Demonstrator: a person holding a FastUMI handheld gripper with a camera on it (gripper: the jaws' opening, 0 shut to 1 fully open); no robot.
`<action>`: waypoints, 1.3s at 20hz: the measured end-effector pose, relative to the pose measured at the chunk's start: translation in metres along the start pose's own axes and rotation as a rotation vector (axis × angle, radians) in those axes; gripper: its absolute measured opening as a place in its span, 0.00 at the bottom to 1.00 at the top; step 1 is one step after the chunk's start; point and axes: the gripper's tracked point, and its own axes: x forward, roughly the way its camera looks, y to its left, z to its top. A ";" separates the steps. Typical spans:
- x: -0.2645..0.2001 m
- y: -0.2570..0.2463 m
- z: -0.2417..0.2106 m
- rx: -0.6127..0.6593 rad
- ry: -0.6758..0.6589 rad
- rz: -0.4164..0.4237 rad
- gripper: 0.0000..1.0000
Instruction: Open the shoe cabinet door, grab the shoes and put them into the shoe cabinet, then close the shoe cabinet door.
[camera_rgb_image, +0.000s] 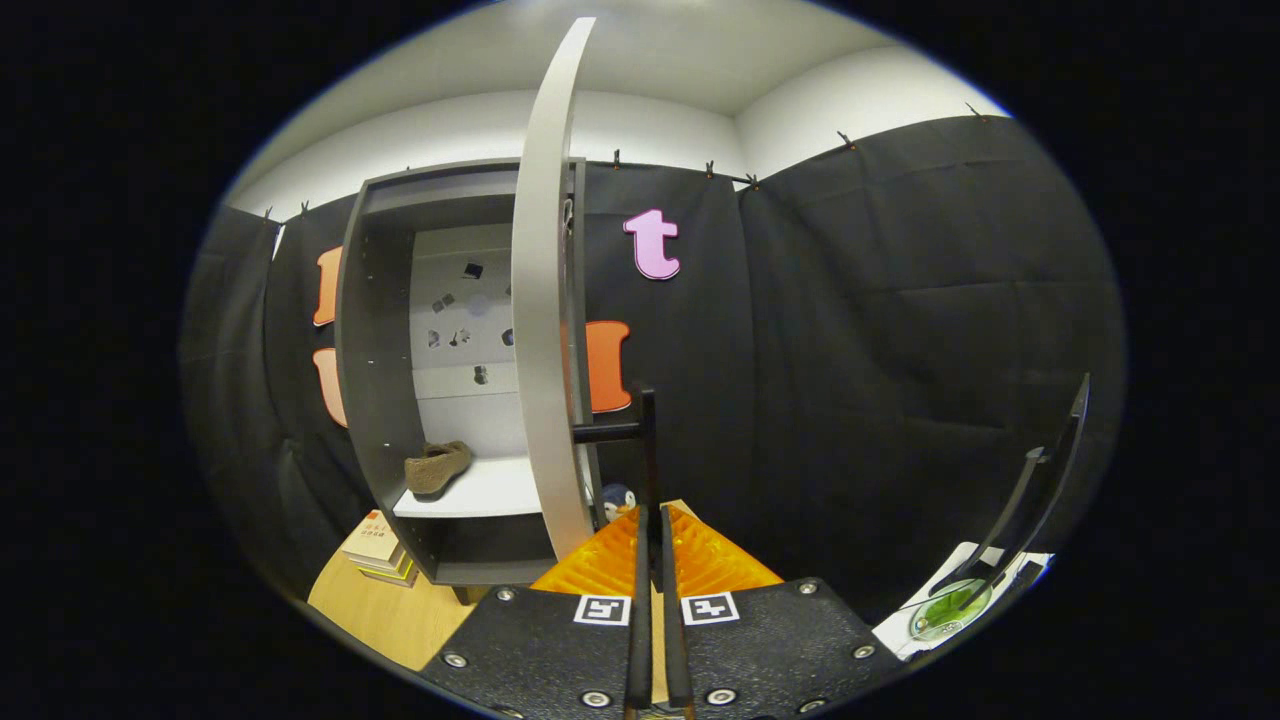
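Observation:
The dark shoe cabinet (372, 380) stands against the booth wall with its pale door (540, 330) swung out edge-on toward me. A brown shoe (437, 467) lies on the white shelf (480, 492) inside. My gripper (651, 516) is shut on the black door handle (648, 430). The handle's vertical bar rises from between the two fingers, which press together on it just right of the door's edge.
A stack of books (378, 548) lies on the wooden surface (400, 615) left of the cabinet's foot. A small penguin toy (618, 497) peeks out behind the door. Far right, a white board holds a green dish (945, 610) and a black stand (1030, 500).

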 end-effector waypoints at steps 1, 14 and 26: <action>-0.001 -0.002 0.000 -0.002 0.001 -0.005 0.04; -0.017 -0.021 0.001 -0.016 0.021 -0.076 0.01; -0.018 -0.015 -0.009 -0.056 0.070 0.007 0.09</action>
